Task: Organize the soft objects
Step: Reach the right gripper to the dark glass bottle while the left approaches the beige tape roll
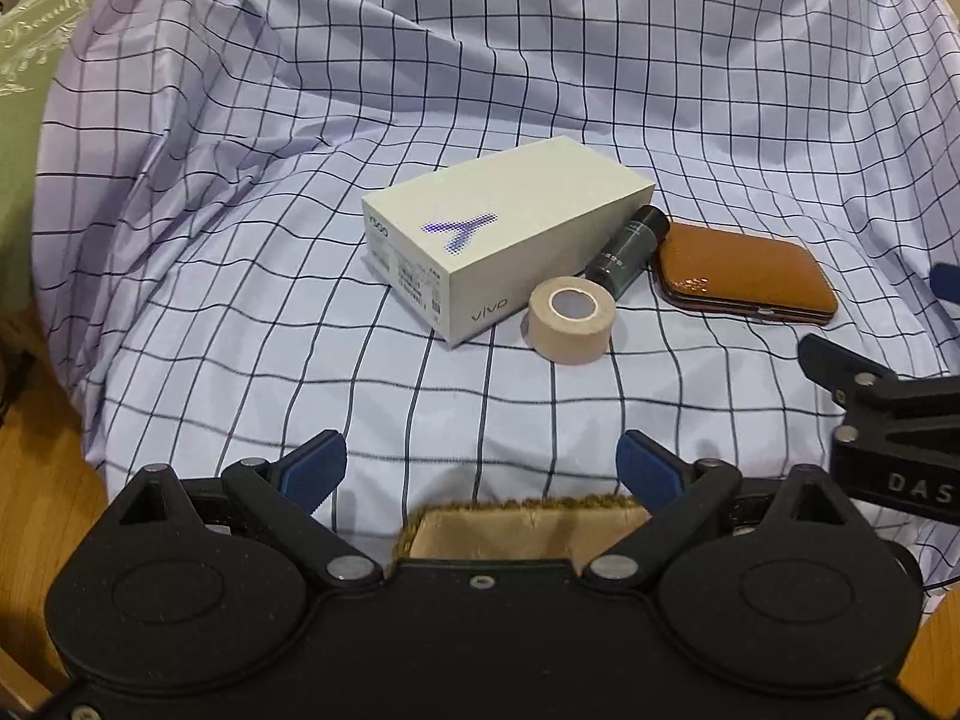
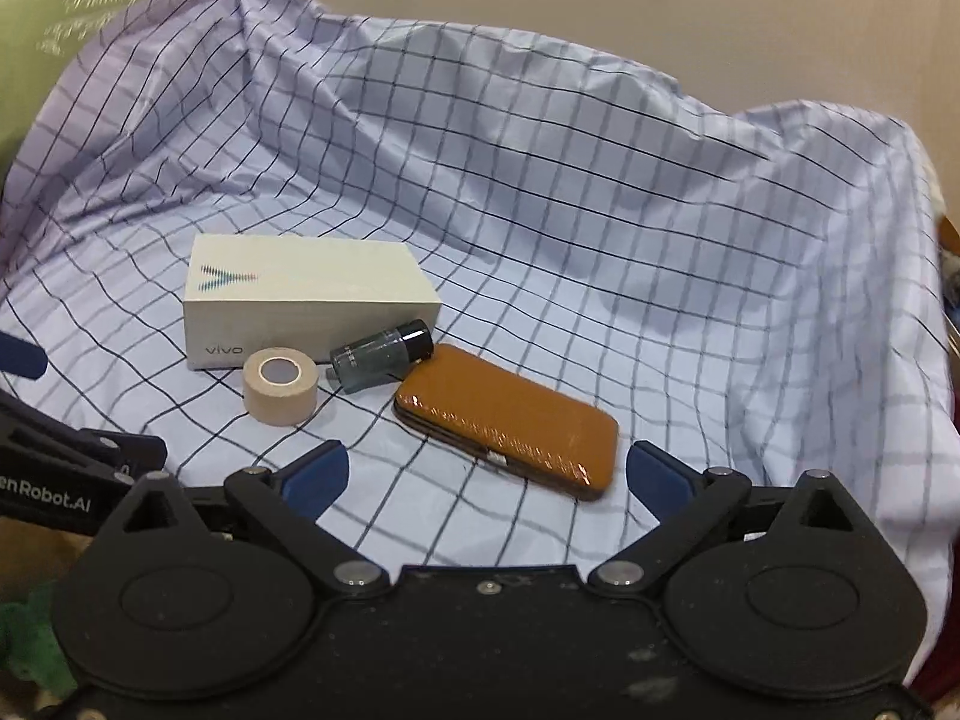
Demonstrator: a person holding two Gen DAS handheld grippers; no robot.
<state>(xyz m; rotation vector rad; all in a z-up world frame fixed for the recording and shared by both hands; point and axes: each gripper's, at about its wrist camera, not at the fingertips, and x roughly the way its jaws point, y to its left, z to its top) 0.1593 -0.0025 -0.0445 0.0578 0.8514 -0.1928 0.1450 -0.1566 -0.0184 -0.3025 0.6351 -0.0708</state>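
A pale blue checked cloth (image 1: pixel 240 240) lies spread and rumpled over the surface in both views. On it rest a white phone box (image 1: pixel 480 252), a beige tape roll (image 1: pixel 573 321), a dark bottle (image 1: pixel 627 252) and a brown leather case (image 1: pixel 750 273). My left gripper (image 1: pixel 480 468) stands open over the cloth's near edge, nothing between its blue pads (image 1: pixel 315 468). A tan, fuzzy-edged piece (image 1: pixel 528 525) shows just under it. My right gripper (image 2: pixel 486 474) is open too, with the case's (image 2: pixel 510 420) near corner just beyond its fingertips, untouched.
A green cushion with pale lettering (image 1: pixel 30 90) sits at the far left, partly under the cloth. Wooden floor (image 1: pixel 42 468) shows at the lower left. Something green and plush (image 2: pixel 24 648) lies at the right view's bottom left. A beige wall (image 2: pixel 660 0) rises behind.
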